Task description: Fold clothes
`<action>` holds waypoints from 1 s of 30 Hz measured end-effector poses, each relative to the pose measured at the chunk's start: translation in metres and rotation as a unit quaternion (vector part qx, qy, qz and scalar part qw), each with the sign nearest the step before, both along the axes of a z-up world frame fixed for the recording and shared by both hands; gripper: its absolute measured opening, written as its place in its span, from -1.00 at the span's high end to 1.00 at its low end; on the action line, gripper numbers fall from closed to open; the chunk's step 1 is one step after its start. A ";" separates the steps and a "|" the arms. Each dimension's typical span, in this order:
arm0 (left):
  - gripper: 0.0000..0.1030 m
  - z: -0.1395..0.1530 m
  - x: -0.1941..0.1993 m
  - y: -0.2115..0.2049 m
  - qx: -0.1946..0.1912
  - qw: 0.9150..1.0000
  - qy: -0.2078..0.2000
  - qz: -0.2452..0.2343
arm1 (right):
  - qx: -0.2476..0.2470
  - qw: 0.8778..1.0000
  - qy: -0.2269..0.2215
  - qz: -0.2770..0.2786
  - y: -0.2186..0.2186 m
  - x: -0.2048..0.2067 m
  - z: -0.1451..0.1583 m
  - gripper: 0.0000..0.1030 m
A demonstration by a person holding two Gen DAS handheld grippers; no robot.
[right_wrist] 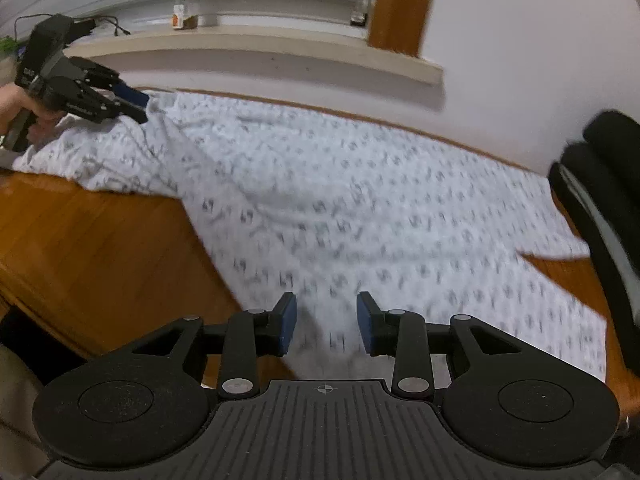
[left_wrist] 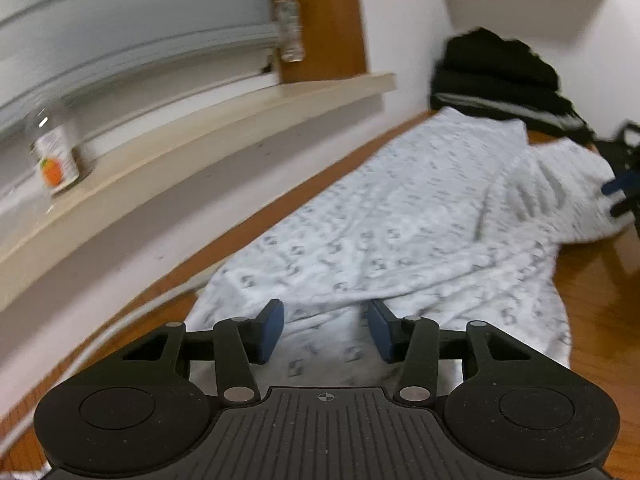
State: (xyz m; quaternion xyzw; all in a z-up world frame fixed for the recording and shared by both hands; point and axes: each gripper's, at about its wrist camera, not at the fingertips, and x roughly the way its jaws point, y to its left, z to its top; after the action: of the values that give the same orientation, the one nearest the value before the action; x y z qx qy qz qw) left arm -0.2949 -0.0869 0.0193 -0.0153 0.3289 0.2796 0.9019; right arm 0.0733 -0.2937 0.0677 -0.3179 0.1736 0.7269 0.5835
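Note:
A white garment with a small grey print lies spread along the wooden table, partly folded over itself. My left gripper hovers over its near end, open, the blue pads apart with only flat cloth below them. The right wrist view shows the same garment stretching across the table. My right gripper is open above the cloth's near edge, gripping nothing. The left gripper shows at the garment's far left end, held by a hand. The right gripper peeks in at the right edge.
A stack of folded black clothes sits at the table's far end by the wall, also visible as black clothes. A jar stands on the window sill. A white cable runs along the table's wall side.

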 end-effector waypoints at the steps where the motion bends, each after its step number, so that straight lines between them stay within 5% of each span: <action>1: 0.00 0.001 0.003 -0.003 0.006 1.000 0.006 -0.009 | 0.000 1.000 0.003 0.001 -0.003 0.000 -0.001 0.32; 7: -0.07 -0.003 0.030 -0.017 0.037 0.997 0.051 -0.045 | -0.003 1.000 0.007 0.021 -0.008 -0.009 -0.007 0.24; 18: -0.07 -0.008 0.076 -0.044 0.060 0.990 0.067 -0.104 | 0.018 0.999 0.022 0.026 -0.013 -0.005 -0.013 0.20; 20: 0.07 -0.009 0.080 -0.041 0.048 0.991 0.063 -0.104 | 0.019 0.999 0.028 0.025 -0.010 0.000 -0.014 0.36; 21: 0.32 -0.010 0.082 -0.039 0.041 0.992 0.060 -0.104 | 0.019 0.999 0.027 0.023 -0.007 0.002 -0.014 0.75; 22: 0.66 -0.010 0.083 -0.038 0.032 0.992 0.057 -0.104 | 0.020 0.999 0.021 0.022 -0.005 0.004 -0.014 0.91; 24: 0.91 -0.008 0.087 -0.033 0.017 0.993 0.047 -0.103 | 0.034 0.999 0.000 0.018 0.001 0.008 -0.009 0.91; 30: 0.93 0.006 0.089 -0.011 0.005 0.998 -0.007 -0.062 | 0.110 0.992 -0.053 -0.012 0.054 0.034 0.024 0.92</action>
State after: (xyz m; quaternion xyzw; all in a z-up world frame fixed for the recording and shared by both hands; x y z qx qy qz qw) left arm -0.2060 -0.0982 0.0256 0.0080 0.3218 0.2252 0.9196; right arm 0.1074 -0.2392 0.0915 -0.2874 0.0655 0.7168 0.6319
